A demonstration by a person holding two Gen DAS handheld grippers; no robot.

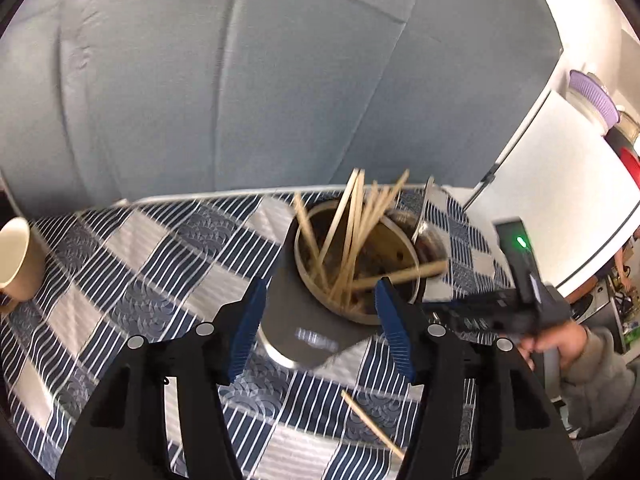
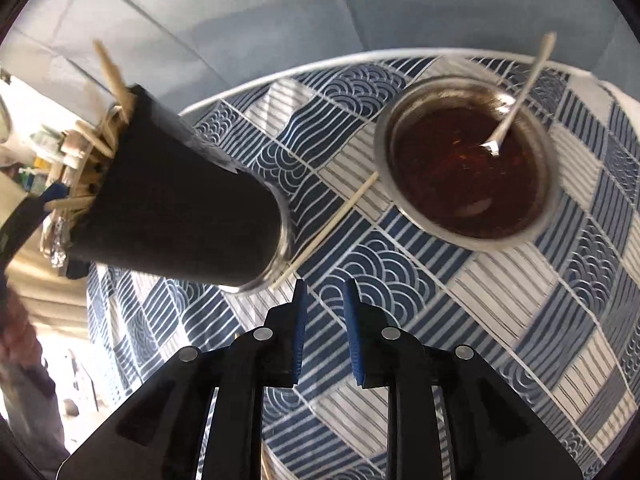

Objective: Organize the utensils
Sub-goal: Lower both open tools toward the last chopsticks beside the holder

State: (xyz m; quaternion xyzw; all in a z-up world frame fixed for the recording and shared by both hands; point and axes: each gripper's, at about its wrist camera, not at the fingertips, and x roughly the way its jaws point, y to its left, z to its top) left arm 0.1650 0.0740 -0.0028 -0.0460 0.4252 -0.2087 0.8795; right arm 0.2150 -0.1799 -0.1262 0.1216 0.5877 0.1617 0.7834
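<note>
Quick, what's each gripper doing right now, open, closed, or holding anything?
Left gripper: open, jaws wide on either side of the black chopstick holder, pads not touching it.
Right gripper: open a little, nothing between the pads.

A table under a blue checked cloth (image 2: pixel 460 300) carries a holder (image 2: pixel 180 208), bowl (image 2: pixel 548 200), cup (image 1: pixel 16 260) and one loose chopstick (image 2: pixel 332 220).

Left tool (image 1: pixel 320 320), black frame with blue ribbed pads: jaws wide apart, nothing pressed between the pads, pitched downward. Right tool (image 2: pixel 325 330), same build: jaws narrowly parted, nothing between them, pitched steeply downward. Grey-sleeved hand (image 1: pixel 560 340) grips right tool's handle.
</note>
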